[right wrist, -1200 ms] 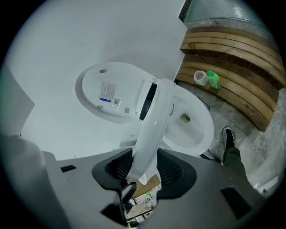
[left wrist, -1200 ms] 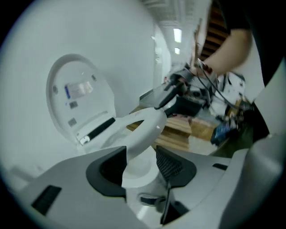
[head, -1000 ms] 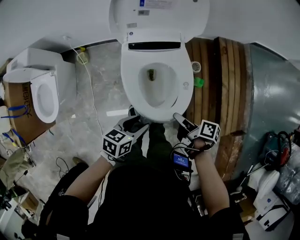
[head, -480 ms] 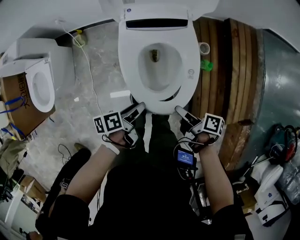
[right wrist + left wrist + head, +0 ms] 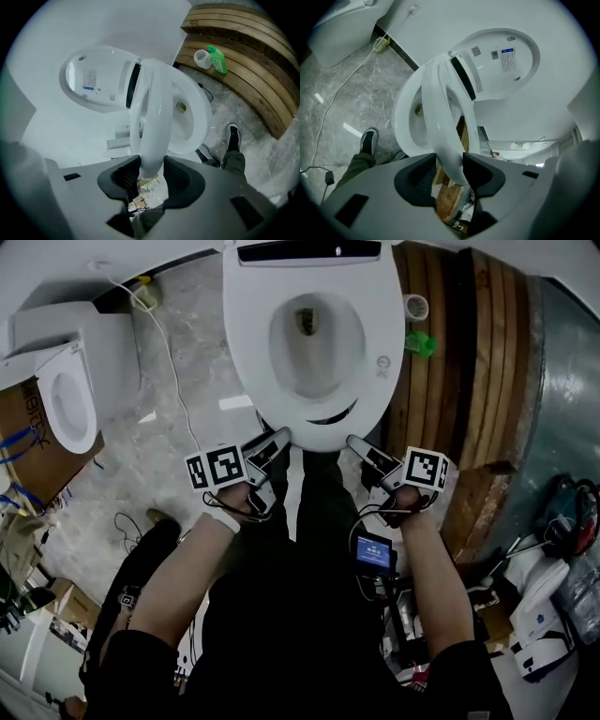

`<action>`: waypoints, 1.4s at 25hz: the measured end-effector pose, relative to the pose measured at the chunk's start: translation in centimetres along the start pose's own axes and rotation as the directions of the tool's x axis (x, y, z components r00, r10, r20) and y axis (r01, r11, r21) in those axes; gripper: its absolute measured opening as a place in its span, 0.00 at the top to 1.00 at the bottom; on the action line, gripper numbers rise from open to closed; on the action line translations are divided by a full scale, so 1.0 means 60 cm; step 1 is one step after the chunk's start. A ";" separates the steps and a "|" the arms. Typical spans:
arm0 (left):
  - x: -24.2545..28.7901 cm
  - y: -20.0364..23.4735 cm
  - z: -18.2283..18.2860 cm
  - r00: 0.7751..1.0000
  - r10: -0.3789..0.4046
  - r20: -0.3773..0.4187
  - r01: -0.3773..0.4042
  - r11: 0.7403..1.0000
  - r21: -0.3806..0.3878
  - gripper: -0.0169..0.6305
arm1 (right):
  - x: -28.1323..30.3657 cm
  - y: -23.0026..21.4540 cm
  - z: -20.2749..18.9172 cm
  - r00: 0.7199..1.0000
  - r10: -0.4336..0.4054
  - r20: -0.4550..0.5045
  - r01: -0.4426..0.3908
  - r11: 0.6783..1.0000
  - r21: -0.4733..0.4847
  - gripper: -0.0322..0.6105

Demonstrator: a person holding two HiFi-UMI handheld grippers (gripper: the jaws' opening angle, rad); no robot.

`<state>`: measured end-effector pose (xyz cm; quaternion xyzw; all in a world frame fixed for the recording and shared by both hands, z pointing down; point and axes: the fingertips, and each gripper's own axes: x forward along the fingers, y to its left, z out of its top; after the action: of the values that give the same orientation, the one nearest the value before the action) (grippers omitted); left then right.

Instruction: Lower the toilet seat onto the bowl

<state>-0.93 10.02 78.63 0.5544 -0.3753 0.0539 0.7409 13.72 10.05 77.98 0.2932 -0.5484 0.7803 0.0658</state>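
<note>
Left tool (image 5: 279, 437) and right tool (image 5: 356, 442) each pinch the front rim of the toilet seat (image 5: 251, 343), the left jaws having just closed further. The seat's length runs straight away from both tools, and it is tilted just above the bowl (image 5: 402, 123). I'd bring both down evenly.

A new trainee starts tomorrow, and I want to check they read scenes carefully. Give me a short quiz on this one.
1. True or false: the toilet seat already lies flat on the bowl.
2. What stands beside the green bottle on the wooden boards? A) tape roll B) sponge C) mug
3. What do the left gripper and right gripper hold?
Key: 1 false, it is tilted above the bowl. 2 A. 3 The seat's front rim; both sets of jaws have just been closing on it.
</note>
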 end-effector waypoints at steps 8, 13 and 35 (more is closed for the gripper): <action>0.036 0.054 -0.002 0.998 0.044 -0.042 -0.044 0.999 0.003 0.69 | 0.032 -0.060 0.003 0.998 -0.061 -0.024 0.061 0.998 -0.010 0.67; 0.061 0.086 -0.003 0.997 0.051 -0.054 -0.052 0.999 -0.004 0.69 | 0.051 -0.096 0.006 0.997 -0.075 -0.022 0.075 0.997 -0.011 0.67; 0.117 0.196 0.044 0.988 0.138 -0.065 -0.138 0.990 0.006 0.75 | 0.142 -0.200 0.028 0.985 -0.159 -0.071 0.157 0.987 -0.035 0.67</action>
<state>-3.04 9.86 92.42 0.5256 -0.3886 0.1234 0.7467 12.48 11.36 92.65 0.3058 -0.5319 0.7749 0.1518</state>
